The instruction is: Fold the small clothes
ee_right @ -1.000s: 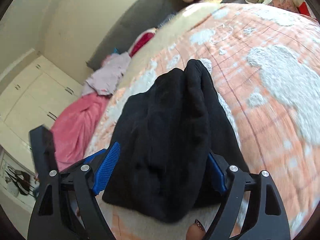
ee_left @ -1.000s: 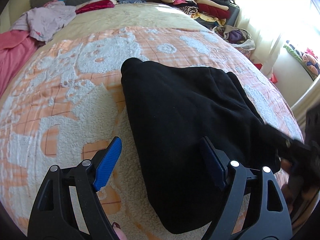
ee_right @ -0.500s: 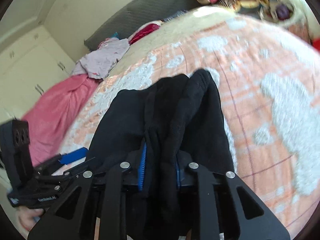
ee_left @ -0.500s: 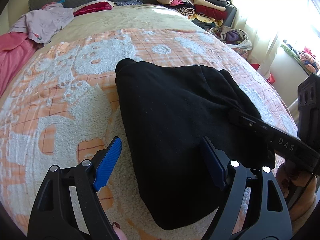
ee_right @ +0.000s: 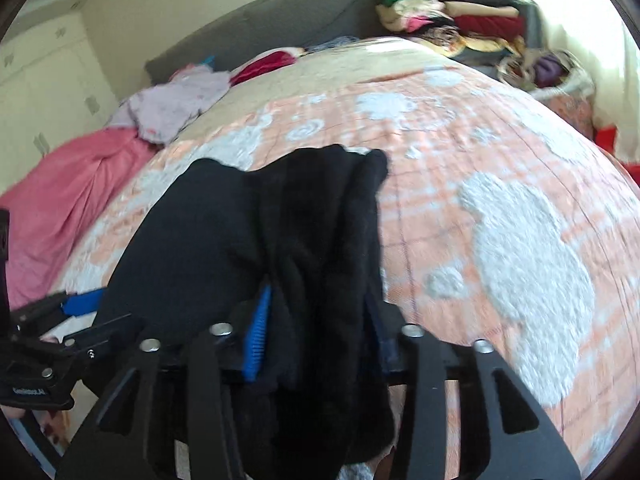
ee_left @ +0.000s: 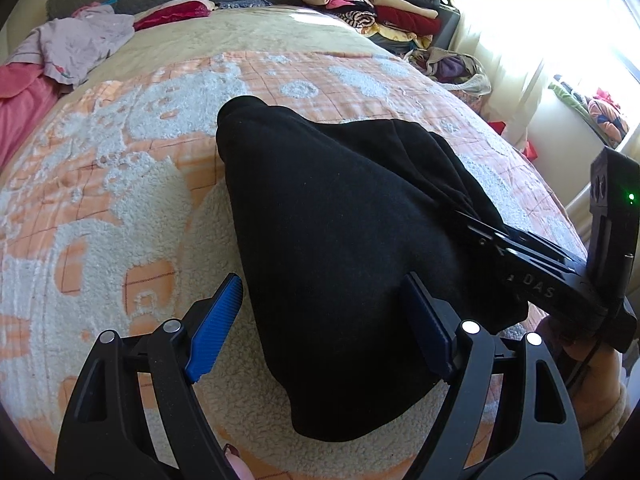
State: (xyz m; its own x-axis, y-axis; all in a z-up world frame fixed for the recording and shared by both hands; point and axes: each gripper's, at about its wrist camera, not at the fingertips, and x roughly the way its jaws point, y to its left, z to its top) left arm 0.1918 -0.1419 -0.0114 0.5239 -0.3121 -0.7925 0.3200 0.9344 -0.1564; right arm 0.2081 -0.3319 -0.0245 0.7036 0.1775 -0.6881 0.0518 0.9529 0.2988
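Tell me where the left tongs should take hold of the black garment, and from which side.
Grip the black garment at its near rounded edge, coming in from the near left side. There the cloth lies flat on the blanket, folded into a thick edge, and already sits between the open left tongs. The right tongs have the bunched right-hand edge between their pads.

"DAS" white letters on right claw (ee_left: pixel 472 224) body.

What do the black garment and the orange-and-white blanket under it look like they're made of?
Black garment: a soft, matte knit, probably fleece or sweatshirt cotton; it shows no sheen, thick rounded folds and a faintly fuzzy face. Exact fibre can't be told.

Blanket: plush, likely synthetic sherpa-style fleece; the white patches are curly, raised pile, while the orange checked areas look flatter and smoother.
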